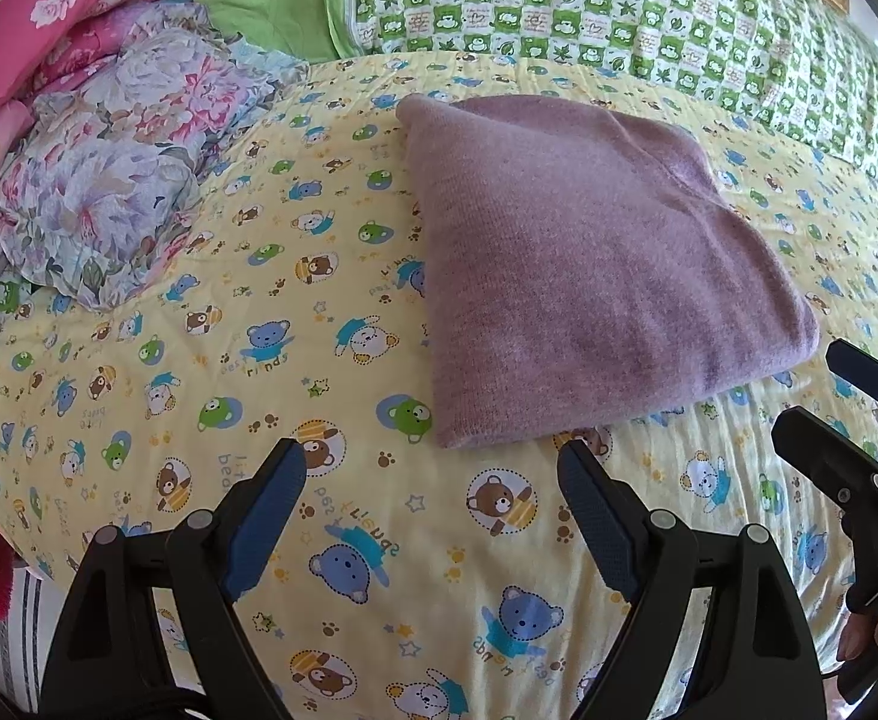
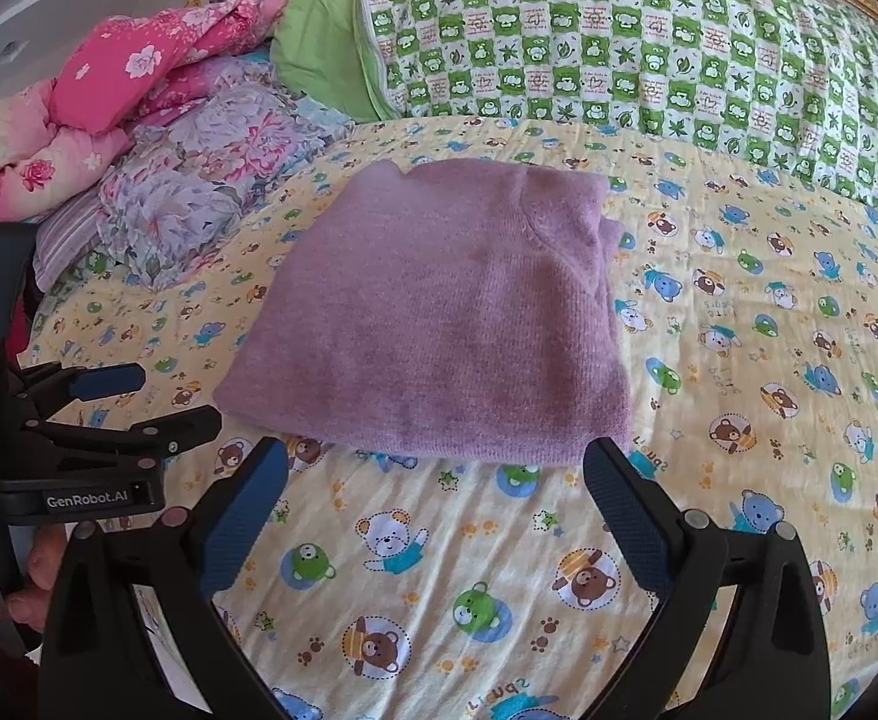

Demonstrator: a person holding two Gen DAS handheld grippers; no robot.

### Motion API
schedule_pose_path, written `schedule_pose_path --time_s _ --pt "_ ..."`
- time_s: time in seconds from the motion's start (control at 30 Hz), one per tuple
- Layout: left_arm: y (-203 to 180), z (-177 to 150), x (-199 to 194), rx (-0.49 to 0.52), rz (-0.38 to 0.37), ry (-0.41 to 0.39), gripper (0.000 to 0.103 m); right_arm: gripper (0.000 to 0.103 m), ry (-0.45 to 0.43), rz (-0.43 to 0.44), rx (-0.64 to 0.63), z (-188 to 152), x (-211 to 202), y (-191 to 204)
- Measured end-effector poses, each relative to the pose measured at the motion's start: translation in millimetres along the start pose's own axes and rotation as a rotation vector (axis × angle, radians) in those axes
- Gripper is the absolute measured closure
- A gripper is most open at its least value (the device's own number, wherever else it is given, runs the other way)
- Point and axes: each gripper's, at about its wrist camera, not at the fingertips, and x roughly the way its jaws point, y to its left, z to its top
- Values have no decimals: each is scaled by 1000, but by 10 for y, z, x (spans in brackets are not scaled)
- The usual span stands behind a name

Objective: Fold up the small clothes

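While both the left gripper (image 1: 432, 468) and right gripper (image 2: 435, 468) are hovering spread apart, empty, the purple sweater (image 2: 432, 312) is lying folded on the bear-print sheet (image 2: 739, 372).

A home bedroom: a bed under a bear-print sheet (image 1: 378, 540), with piled floral quilts (image 2: 108, 96) and a checked pillow (image 2: 619, 48).

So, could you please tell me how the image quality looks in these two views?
Left wrist view: even daylight, strong fisheye bending, dark corners, purple garment sharp. Right wrist view: the same curving, brighter green checked quilt, garment slightly soft, no glare.
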Motion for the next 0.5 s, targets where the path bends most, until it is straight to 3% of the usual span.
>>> schedule_pose_path --time_s 0.5 --pt "-27 -4 -17 1 4 3 17 4 -4 -4 28 22 -9 -21"
